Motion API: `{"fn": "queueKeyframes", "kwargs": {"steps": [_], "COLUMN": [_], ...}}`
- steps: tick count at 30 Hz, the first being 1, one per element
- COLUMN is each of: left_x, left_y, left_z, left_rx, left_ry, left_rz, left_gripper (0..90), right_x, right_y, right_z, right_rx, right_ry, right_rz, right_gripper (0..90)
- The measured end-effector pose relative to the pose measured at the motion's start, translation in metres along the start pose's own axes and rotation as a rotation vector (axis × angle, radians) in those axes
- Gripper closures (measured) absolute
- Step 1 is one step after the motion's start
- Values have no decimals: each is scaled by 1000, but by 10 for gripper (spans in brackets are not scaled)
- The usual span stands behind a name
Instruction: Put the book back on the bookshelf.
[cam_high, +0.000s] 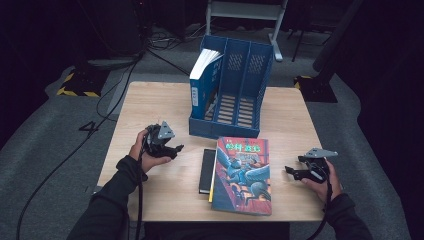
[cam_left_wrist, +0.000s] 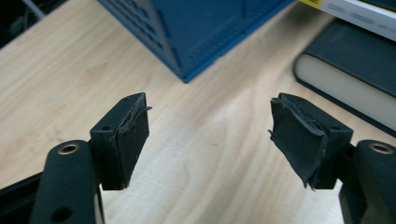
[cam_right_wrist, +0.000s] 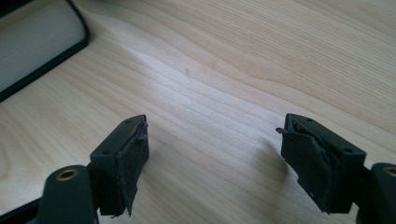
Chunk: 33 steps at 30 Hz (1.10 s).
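Book (cam_high: 243, 175) w/ colourful cover lies flat on black book (cam_high: 205, 171); both claws wide, empty.

We saw a light wooden table (cam_high: 150, 100) standing on a grey floor. On it stood a blue file rack (cam_high: 240, 95) with a blue book (cam_high: 204, 82) upright in its left compartment. In front of the rack lay a black book (cam_high: 206, 170), and a colourful book (cam_high: 242, 175) rested partly over its right edge.

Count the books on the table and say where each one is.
3. A blue book stands in the leftmost slot of the file rack. A colourful book lies flat before the rack, overlapping a black book. More could be hidden beneath.
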<state>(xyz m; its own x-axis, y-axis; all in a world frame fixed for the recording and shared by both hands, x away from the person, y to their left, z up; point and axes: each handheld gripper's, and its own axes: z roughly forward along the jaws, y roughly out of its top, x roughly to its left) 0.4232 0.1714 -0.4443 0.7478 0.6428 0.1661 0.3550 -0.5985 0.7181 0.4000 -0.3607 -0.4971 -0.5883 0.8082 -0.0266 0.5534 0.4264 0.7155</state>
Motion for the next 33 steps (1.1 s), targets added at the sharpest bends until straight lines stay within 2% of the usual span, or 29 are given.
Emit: {"fn": "queueKeyframes", "kwargs": {"steps": [2,4,6,8,10,12,16,21,25,26,29,30,31,33], "left_x": [-5,-10,-16,-21,-27,-33,-45,-53,-60,-64,-66,-67,-67,-67], "left_y": [-4,-8,-13,-16,-21,-25,-33,-40,-44,-47,-49,-50,-50,-52], "left_z": [1,2,3,3,3,2,2,3,4,3,1,0,0,1], "left_rx": [12,20,29,39,51,62,81,95,106,116,113,110,110,100], "left_ry": [-17,-44,-51,-65,-98,-109,-135,-169,-179,-189,-195,-204,-204,-228], "left_rz": [12,21,38,47,53,76,95,114,113,128,129,125,125,106], "left_gripper": [269,262,261,259,252,250,249,239,237,235,231,230,229,224], "right_x": [3,6,11,16,22,29,41,52,61,63,67,71,71,75], "right_y": [1,3,5,7,8,8,8,10,13,13,14,14,14,15], "right_z": [-2,-5,-9,-12,-16,-20,-27,-34,-44,-47,-51,-54,-54,-56], "right_rx": [1,-6,-13,-22,-25,-31,-29,-31,-34,-37,-44,-42,-42,-37], "right_ry": [8,38,59,95,118,159,211,238,257,263,289,300,300,334], "right_rz": [-16,-28,-45,-57,-80,-105,-135,-156,-179,-186,-190,-206,-206,-210], "right_gripper": [251,270,276,283,283,286,294,299,323,335,350,354,354,356]}}
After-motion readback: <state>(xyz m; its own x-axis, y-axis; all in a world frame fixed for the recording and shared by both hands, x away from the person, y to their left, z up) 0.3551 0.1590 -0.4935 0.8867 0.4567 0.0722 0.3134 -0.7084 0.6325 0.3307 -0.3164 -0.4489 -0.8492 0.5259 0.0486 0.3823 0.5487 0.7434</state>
